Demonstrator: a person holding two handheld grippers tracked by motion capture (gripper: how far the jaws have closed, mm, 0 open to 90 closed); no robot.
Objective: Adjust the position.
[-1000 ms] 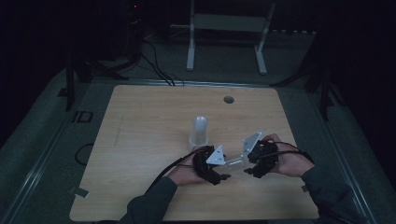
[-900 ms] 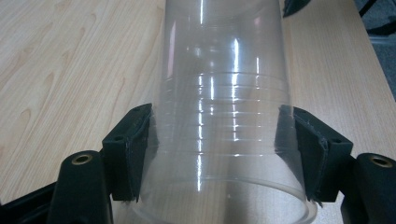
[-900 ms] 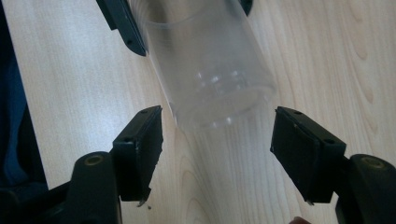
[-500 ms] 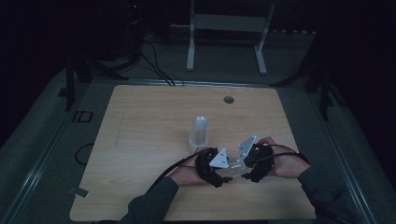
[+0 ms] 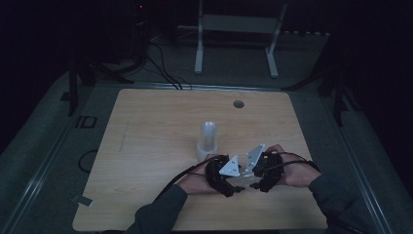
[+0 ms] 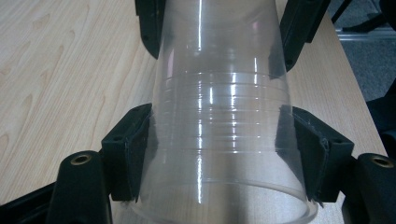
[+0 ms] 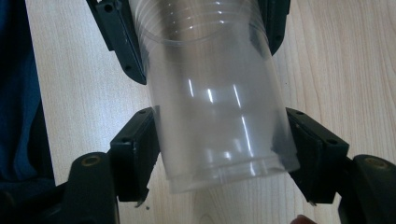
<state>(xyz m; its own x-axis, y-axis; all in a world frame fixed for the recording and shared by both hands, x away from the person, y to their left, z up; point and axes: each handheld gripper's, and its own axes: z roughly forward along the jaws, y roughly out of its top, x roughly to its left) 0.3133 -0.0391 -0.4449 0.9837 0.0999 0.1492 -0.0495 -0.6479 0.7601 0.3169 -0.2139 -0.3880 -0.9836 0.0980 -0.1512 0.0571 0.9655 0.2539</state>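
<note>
1. High view: left claw (image 5: 233,183) and right claw (image 5: 249,179) meet low over the pale wooden bench (image 5: 146,146), near a stack of clear plastic cups (image 5: 208,141).
2. Left gripper view: its jaws clamp a clear ribbed plastic cup (image 6: 219,126).
3. Right gripper view: its jaws clamp a clear smooth plastic cup (image 7: 217,107) nested with the other.

Clear cup (image 7: 215,98) between claw (image 7: 219,149) jaws
</note>
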